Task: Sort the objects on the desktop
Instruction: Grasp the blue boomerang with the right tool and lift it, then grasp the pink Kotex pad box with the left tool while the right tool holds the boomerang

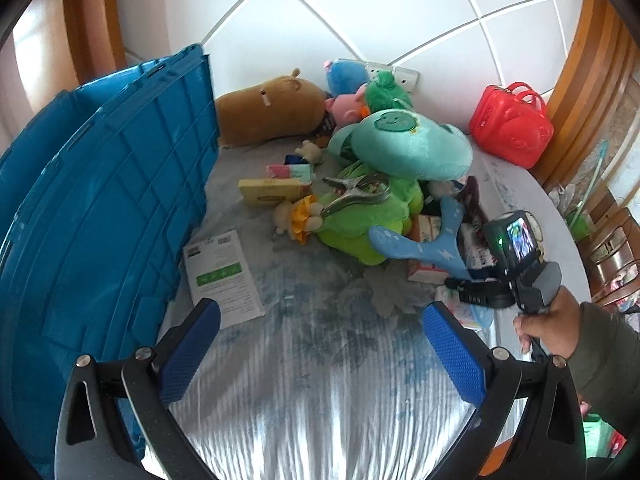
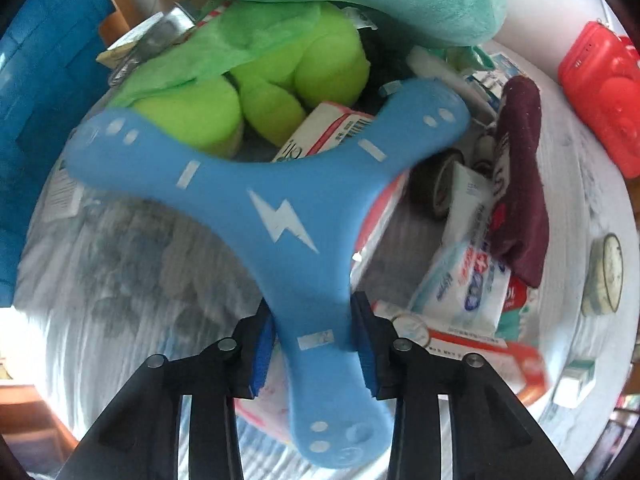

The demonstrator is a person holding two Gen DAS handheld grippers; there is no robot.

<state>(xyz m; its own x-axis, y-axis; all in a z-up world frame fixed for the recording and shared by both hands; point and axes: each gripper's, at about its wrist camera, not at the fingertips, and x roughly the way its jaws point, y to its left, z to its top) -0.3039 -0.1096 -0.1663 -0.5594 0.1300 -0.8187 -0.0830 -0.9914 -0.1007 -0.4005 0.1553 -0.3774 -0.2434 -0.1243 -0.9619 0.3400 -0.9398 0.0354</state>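
Because its pads pinch one arm of the blue three-armed boomerang [image 2: 280, 216], the right gripper [image 2: 314, 344] holds the toy raised over a heap of plush toys [image 1: 372, 208] and boxes on the table [image 1: 320, 380]. The left gripper [image 1: 320, 344] hangs spread and empty beside a blue crate [image 1: 120, 184], likely the sorting bin.

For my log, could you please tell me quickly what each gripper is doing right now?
Left gripper: open, holding nothing.
Right gripper: shut on the blue three-armed foam boomerang with a white lightning bolt.
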